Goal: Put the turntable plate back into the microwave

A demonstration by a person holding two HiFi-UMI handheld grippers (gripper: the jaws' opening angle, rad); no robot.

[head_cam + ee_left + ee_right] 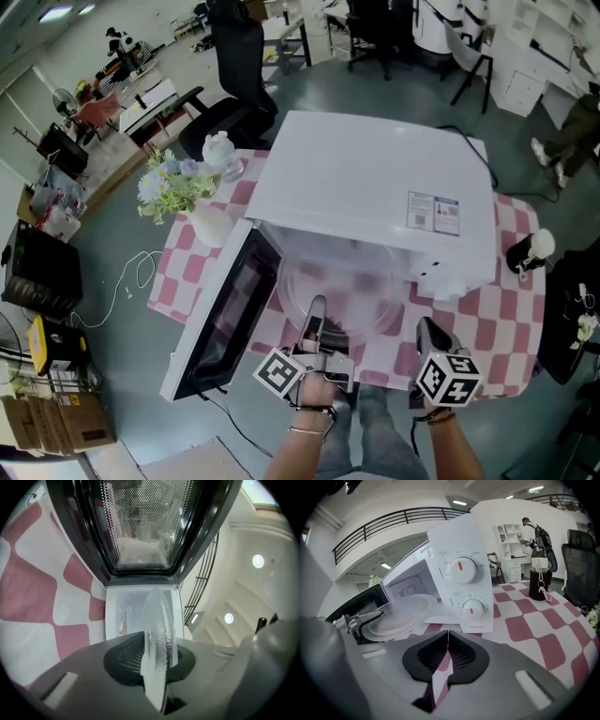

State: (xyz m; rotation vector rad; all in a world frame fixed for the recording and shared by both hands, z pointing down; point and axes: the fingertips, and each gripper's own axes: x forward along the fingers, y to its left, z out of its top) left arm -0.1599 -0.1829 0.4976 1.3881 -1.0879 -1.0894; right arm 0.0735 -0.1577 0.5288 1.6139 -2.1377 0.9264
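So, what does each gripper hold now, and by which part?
The left gripper holds the glass turntable plate by its near rim. The right gripper is shut and holds nothing.

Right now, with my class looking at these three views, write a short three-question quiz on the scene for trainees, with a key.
1. True or false: the door of the microwave stands open.
2. Which tool grips the rim of the glass turntable plate? A: the left tool. B: the right tool. C: neither.
3. Fill in the blank: the right tool's jaws are ____, with nothing between them.

Key: 1 true; 2 A; 3 shut.
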